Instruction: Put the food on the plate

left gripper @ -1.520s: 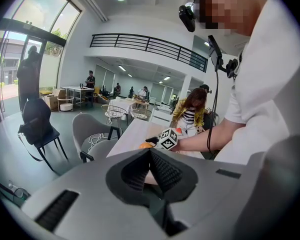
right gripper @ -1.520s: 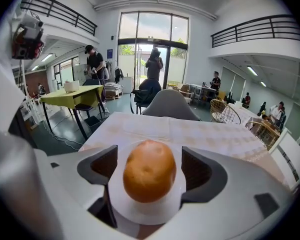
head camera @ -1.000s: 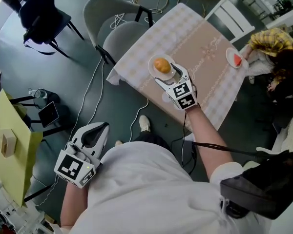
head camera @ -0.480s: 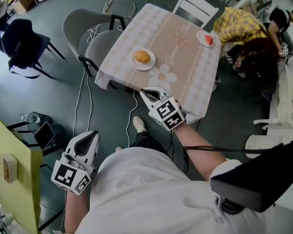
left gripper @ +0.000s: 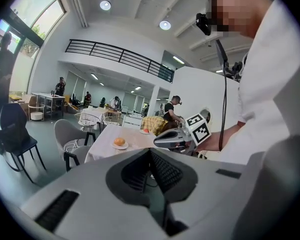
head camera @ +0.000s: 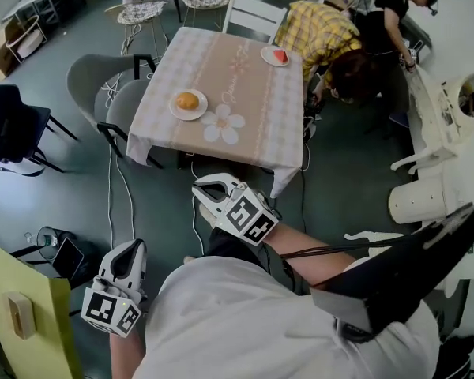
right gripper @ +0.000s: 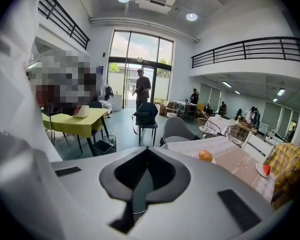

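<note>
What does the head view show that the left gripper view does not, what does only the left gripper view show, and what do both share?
Only the head view shows the yellow-green table with a small box on it. Only the left gripper view shows the ceiling lights and the balcony railing. Both show the round orange food on its plate, the cloth-covered table and the right gripper.

Bun (head camera: 188, 99) on plate (head camera: 174, 111) on table (head camera: 245, 101), another plate (head camera: 266, 58) near far edge, chairs (head camera: 95, 85) left
</note>
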{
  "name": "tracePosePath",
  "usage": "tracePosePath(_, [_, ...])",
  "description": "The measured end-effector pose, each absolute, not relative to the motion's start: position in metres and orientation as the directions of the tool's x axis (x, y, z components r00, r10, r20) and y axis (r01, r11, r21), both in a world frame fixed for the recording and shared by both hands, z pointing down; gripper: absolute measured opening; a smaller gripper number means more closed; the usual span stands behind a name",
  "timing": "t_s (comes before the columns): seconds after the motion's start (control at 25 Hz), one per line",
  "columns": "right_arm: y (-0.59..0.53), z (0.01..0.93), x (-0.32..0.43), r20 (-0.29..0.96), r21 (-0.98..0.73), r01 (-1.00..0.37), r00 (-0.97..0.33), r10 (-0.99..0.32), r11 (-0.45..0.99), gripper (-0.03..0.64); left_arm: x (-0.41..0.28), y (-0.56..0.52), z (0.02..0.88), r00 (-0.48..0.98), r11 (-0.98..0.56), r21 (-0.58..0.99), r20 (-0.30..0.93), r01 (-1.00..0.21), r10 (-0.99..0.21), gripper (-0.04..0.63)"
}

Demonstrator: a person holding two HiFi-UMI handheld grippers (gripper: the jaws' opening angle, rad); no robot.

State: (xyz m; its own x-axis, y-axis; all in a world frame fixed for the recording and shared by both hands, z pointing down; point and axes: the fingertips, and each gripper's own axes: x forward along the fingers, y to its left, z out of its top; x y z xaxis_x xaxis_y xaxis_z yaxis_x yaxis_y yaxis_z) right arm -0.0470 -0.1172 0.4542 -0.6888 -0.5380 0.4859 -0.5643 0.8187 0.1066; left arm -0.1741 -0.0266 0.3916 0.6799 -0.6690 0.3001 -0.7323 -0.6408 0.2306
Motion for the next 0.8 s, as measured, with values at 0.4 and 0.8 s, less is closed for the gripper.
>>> tracePosePath(0.4, [-0.051, 0.425, -0.071, 0.458, 0.140, -0.524, -0.719, -0.524, 0.840, 0.012, -0.178, 0.004, 0.400, 0.703, -0.676, 0.209, 0.309, -0.707, -0.640, 0.009])
tracePosePath(0.8, [-0.031, 0.418, -0.088, 0.449, 0.152, -0.480, -0.745, -0.493, 0.864, 0.012, -0.180, 0.014, 0.401, 0.704, -0.677, 0.209, 0.310, -0.706, -0.639, 0.009])
